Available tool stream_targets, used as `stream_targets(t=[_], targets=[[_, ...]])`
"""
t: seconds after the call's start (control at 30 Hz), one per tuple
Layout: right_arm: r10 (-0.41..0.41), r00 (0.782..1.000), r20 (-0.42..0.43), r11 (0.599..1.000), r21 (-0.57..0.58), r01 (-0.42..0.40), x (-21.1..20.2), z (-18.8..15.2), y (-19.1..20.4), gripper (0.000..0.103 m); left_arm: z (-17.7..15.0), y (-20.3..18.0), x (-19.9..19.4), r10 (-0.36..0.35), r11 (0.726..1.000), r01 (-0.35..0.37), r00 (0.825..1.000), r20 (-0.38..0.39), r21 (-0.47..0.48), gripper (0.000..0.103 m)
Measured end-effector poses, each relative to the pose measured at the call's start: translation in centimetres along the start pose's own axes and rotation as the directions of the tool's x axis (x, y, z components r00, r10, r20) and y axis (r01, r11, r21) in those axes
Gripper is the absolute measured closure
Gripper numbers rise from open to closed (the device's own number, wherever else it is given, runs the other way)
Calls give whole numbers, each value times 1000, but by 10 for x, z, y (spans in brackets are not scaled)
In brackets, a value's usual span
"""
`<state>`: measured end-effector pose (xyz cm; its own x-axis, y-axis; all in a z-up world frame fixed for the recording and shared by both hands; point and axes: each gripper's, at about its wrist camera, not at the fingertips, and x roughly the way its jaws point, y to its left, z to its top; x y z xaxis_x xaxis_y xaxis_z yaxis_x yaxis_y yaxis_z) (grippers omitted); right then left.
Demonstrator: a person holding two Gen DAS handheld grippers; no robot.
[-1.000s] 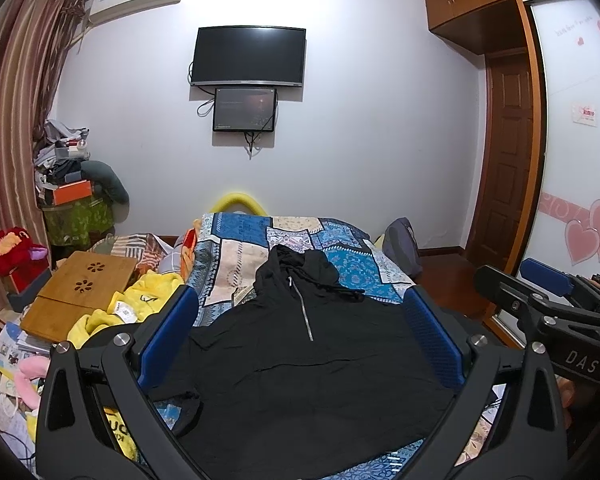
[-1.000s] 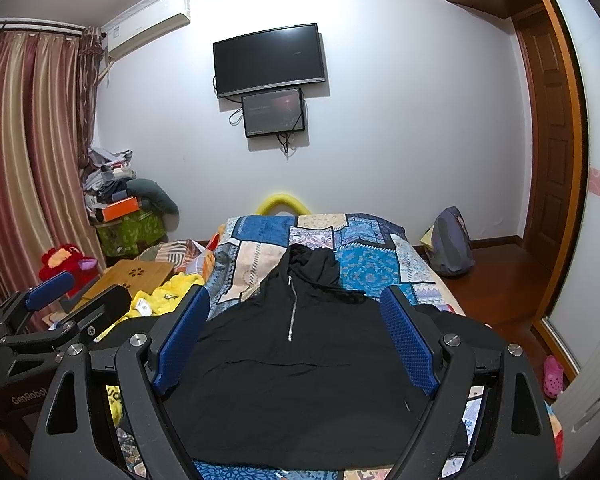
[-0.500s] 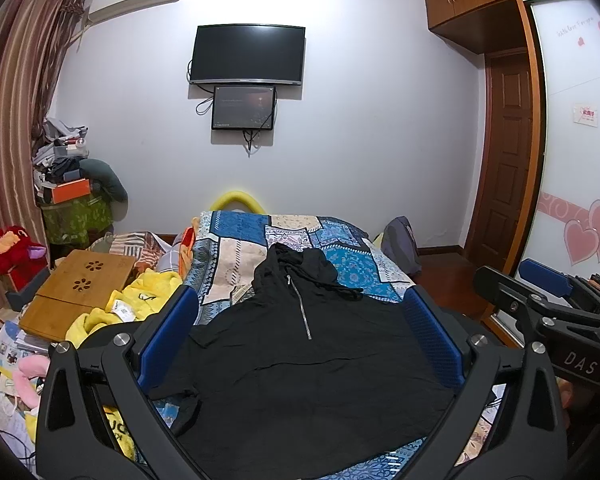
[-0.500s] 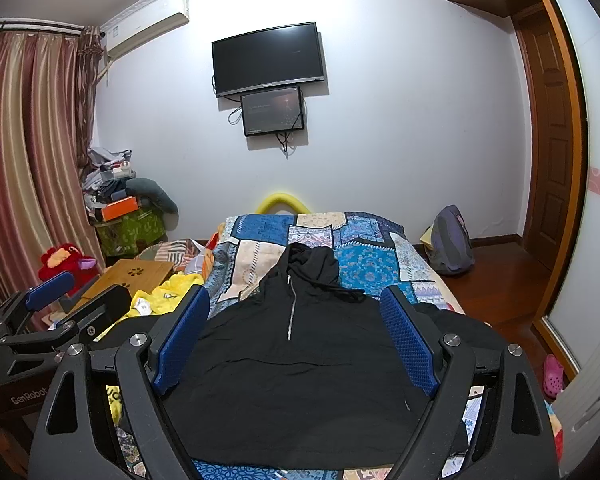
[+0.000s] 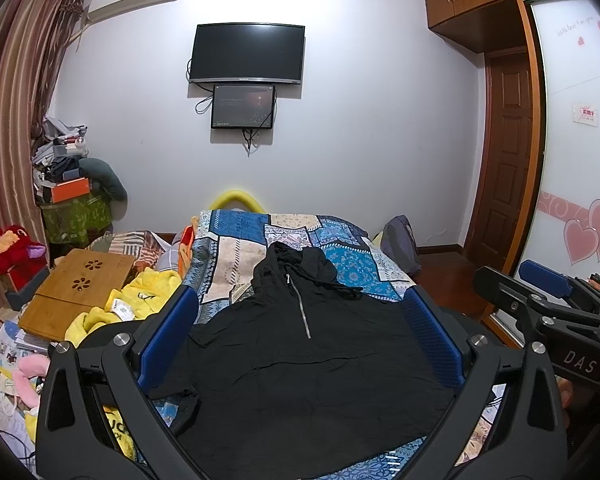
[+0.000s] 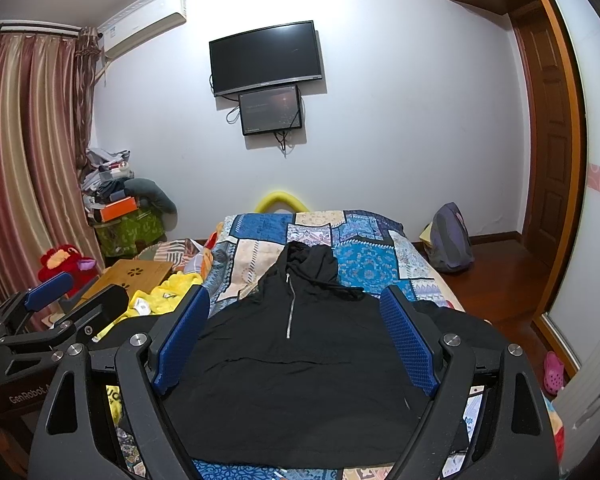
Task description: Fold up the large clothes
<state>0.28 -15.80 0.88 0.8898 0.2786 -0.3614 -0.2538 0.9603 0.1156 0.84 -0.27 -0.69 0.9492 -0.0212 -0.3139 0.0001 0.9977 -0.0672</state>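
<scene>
Hoodie (image 5: 300, 360) lies flat and unfolded on my bed (image 5: 240, 248); left gripper (image 5: 300, 340) and right gripper (image 6: 296, 340) hover released, folding not yet begun.

In front of me: bed (image 5: 384, 276) covered by a patchwork quilt (image 5: 236, 256) in blue and beige. A black hoodie (image 5: 300, 360) lies flat on the quilt, front up, zip visible, hood toward the far end. A yellow garment (image 5: 148, 292) sits at the bed's left edge, beside a wooden board (image 5: 76, 292).
</scene>
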Motion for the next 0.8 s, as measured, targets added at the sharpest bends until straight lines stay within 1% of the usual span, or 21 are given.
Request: stream_targets(t=[0.5,0.8], targets=[[0,1000,-11,1000,3,0,5,-2,-3,18,-2,3,6,6,1000,-6,1000,-11,-4,0],[-2,999,-45,1000,-14,2,27,-2,1,18,-5,14,20,28,1000,-28,999,-43,2,0]])
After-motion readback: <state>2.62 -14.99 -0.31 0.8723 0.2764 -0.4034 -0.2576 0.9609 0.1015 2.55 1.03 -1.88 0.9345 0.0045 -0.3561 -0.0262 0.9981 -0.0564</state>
